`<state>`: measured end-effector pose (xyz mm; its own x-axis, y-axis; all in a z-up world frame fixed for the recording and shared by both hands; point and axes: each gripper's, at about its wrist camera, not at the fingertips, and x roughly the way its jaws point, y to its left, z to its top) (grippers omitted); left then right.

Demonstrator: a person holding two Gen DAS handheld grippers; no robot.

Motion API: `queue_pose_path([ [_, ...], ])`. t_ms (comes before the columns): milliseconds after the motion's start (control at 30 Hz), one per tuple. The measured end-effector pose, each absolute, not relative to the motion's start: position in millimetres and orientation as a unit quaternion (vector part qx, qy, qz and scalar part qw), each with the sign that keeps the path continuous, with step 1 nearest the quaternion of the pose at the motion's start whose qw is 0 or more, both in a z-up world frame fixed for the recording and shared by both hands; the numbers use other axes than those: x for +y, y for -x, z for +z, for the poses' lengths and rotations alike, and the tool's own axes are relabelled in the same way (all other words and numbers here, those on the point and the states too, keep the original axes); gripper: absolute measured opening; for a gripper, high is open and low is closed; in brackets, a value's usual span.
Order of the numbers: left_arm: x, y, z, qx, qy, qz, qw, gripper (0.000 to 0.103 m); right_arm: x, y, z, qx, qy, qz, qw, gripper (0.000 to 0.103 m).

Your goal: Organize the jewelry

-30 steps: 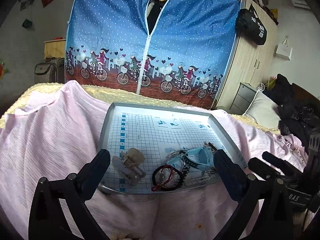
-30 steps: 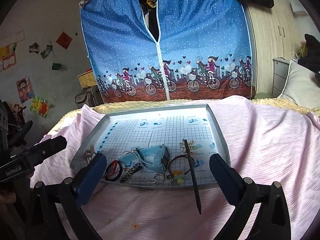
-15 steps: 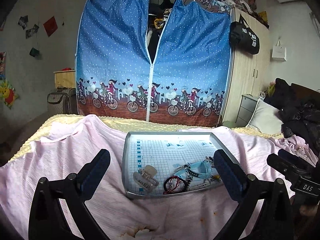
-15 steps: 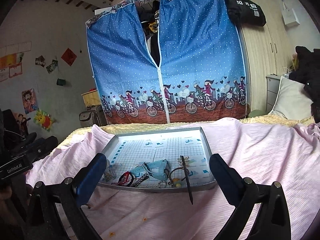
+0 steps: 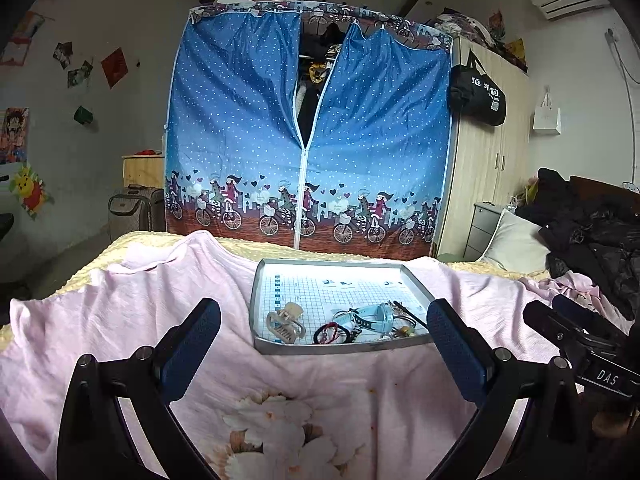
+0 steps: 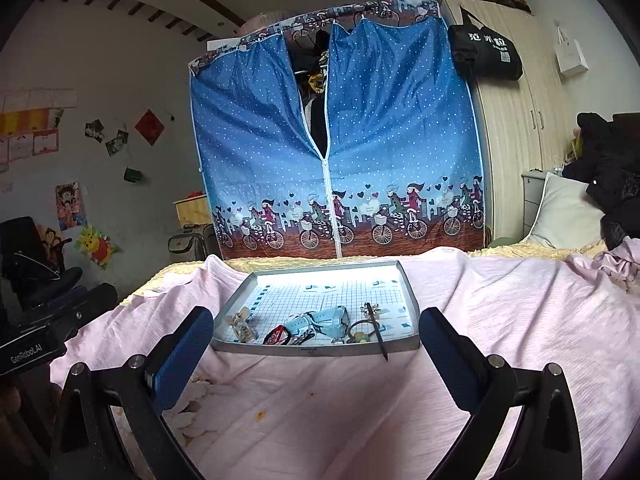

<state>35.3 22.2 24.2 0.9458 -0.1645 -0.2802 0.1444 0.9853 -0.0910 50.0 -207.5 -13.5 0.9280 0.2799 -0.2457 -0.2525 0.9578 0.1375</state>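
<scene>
Jewelry (image 5: 352, 322) fills tray (image 5: 340, 347) (tools (image 5: 324, 348) apart).

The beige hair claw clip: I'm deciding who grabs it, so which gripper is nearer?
Left. The beige hair claw clip lies ahead of the left gripper; for the right gripper it sits far left.

Left tool (image 5: 324, 348) and right tool (image 6: 316, 354) both gape wide, holding nothing.
</scene>
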Motion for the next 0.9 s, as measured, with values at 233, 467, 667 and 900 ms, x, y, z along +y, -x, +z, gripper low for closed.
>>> queue_pose_path([
  [233, 20.7, 3.5, 17.1, 0.155, 0.024, -0.067, 0.985, 0.101, -208.5, -9.4, -18.3, 0.132, -0.046, 0.127, 0.982, 0.103],
  [467, 16.4, 26.2, 10.3, 0.162, 0.018, -0.056, 0.985, 0.101, -203.7, 18.9, -21.2, 0.124, -0.014, 0.118, 0.985, 0.103],
  [667, 15.6, 46.5, 6.3, 0.149, 0.013, -0.048, 0.988, 0.101, -203.3, 33.3, -24.3, 0.12, -0.012, 0.112, 0.986, 0.103],
  [900, 9.9, 57.0, 4.0, 0.149, -0.001, -0.061, 0.987, 0.101, -206.0, 35.7, -28.2, 0.13, -0.022, 0.103, 0.986, 0.103],
])
